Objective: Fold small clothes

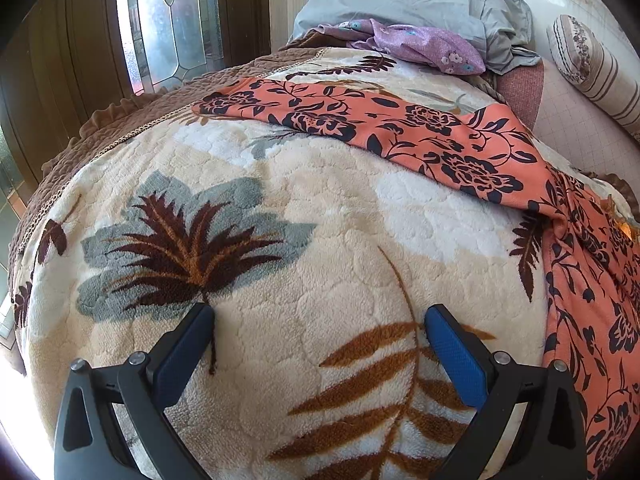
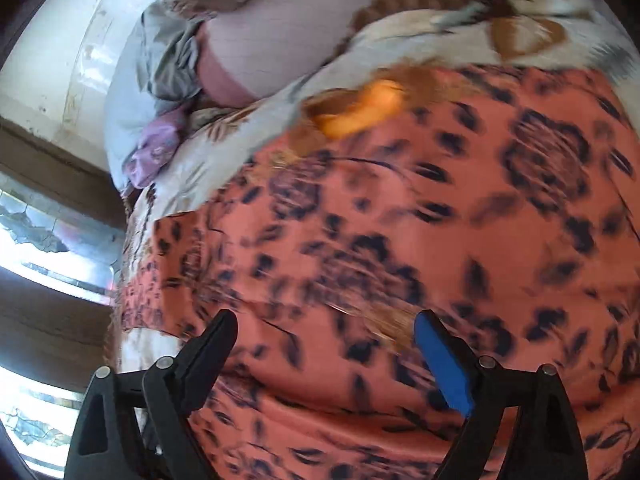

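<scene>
Both claws stand released and empty: the left gripper (image 1: 320, 320) hangs over the leaf-patterned blanket (image 1: 280, 208), the right gripper (image 2: 324, 328) over the orange floral garment (image 2: 400, 220). To fold it well, I would pinch one hem corner per claw and draw it flat before doubling it. One orange garment lies across the blanket; beyond sit one purple floral cloth (image 1: 420, 46) and one grey pillow (image 1: 400, 0).

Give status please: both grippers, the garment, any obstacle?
Left gripper open over blanket, empty. Right gripper open above orange garment, nothing held. Garment spread, unfolded. No obstacle seen.
</scene>
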A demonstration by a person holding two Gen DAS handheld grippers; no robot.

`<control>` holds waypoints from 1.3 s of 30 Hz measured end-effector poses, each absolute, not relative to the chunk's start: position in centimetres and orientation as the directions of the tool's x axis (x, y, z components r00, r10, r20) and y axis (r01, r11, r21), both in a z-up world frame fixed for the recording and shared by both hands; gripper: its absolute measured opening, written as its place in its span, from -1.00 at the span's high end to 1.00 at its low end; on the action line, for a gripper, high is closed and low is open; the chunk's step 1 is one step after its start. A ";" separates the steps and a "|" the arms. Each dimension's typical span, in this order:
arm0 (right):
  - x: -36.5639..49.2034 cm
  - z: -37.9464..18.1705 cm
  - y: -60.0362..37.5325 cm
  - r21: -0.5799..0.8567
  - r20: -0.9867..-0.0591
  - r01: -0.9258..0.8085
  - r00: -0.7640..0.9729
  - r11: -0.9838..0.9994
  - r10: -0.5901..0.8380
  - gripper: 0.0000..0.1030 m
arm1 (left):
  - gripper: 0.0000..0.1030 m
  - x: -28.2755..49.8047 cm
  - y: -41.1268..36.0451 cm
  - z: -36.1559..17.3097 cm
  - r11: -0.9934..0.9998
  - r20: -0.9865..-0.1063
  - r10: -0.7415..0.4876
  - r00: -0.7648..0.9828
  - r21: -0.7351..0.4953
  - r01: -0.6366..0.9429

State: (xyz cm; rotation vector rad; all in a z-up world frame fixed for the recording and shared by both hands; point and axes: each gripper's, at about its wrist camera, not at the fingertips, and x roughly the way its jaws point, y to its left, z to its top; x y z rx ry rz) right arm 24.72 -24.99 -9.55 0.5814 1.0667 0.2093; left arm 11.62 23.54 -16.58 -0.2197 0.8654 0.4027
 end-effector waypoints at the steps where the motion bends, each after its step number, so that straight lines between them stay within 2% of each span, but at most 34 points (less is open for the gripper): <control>1: 23.2 -9.6 -26.6 0.526 -0.759 0.116 0.510 0.842 0.404 -0.77 | -1.00 11.6 23.5 -16.6 0.903 -0.774 0.254 0.579 -0.025 -0.429; 6: 15.6 -8.4 -33.1 0.414 -0.712 0.139 0.666 0.900 0.224 -0.80 | -1.00 11.9 23.4 -16.4 0.904 -0.787 0.261 0.558 -0.003 -0.427; 8: 13.9 -10.0 -34.2 0.389 -0.714 0.142 0.671 0.910 0.200 -0.80 | -1.00 12.2 23.3 -15.8 0.908 -0.814 0.243 0.528 -0.001 -0.419; 10: 13.1 -12.3 -34.9 0.396 -0.723 0.148 0.659 0.906 0.208 -0.80 | -0.98 12.0 22.8 -13.7 0.920 -0.823 0.124 0.554 -0.114 -0.376; 12: 11.7 -12.8 -35.0 0.392 -0.665 0.097 0.717 0.915 0.209 -0.80 | -0.98 11.4 21.0 -10.1 0.923 -0.756 0.043 0.654 -0.221 -0.316; 15: 11.8 -12.9 -35.5 0.415 -0.658 0.082 0.715 0.906 0.237 -0.92 | -0.98 13.6 15.5 -5.7 0.954 -0.692 -0.135 0.709 -0.285 -0.097; 17: 11.7 -13.0 -36.0 0.444 -0.639 0.072 0.724 0.893 0.259 -0.92 | -0.98 16.4 12.0 -5.4 0.935 -0.697 -0.276 0.661 -0.355 0.017; 19: 11.5 -13.3 -36.7 0.495 -0.605 0.059 0.740 0.867 0.295 -0.92 | -0.98 19.7 8.5 -6.5 0.917 -0.708 -0.347 0.615 -0.394 0.064; 21: 11.0 -13.3 -37.4 0.526 -0.582 0.050 0.749 0.849 0.316 -0.92 | -0.95 22.8 6.6 -8.3 0.906 -0.731 -0.369 0.573 -0.420 0.048; 26: 11.3 -13.5 -36.7 0.535 -0.570 0.042 0.755 0.844 0.323 -0.92 | -0.54 28.4 7.9 -14.2 0.815 -0.793 -0.409 0.452 -0.541 -0.211; 28: 11.2 -13.5 -36.8 0.543 -0.562 0.038 0.758 0.839 0.330 -0.92 | -0.54 28.7 8.5 -15.1 0.774 -0.787 -0.423 0.450 -0.571 -0.272; 33: 11.2 -13.6 -36.6 0.547 -0.558 0.033 0.760 0.837 0.334 -0.92 | -0.54 28.9 8.5 -15.1 0.773 -0.784 -0.424 0.453 -0.574 -0.270; 35: 11.3 -13.6 -36.6 0.547 -0.558 0.034 0.759 0.836 0.335 -0.92 | -0.22 29.5 8.5 -15.4 0.794 -0.809 -0.388 0.442 -0.537 -0.284; 36: 11.3 -13.6 -36.5 0.546 -0.560 0.035 0.759 0.837 0.334 -0.92 | 0.36 29.8 8.5 -15.4 0.820 -0.832 -0.353 0.428 -0.495 -0.286; 37: 11.3 -13.7 -36.5 0.544 -0.562 0.035 0.758 0.839 0.332 -0.92 | 0.51 30.2 8.4 -15.5 0.842 -0.852 -0.332 0.406 -0.462 -0.281; 38: 11.4 -13.6 -36.4 0.539 -0.565 0.036 0.756 0.841 0.330 -0.93 | 0.55 30.2 8.5 -15.4 0.842 -0.851 -0.335 0.406 -0.463 -0.278; 39: 11.4 -13.6 -36.2 0.536 -0.569 0.038 0.754 0.843 0.328 -0.93 | 0.74 30.1 8.4 -15.0 0.847 -0.849 -0.337 0.407 -0.462 -0.263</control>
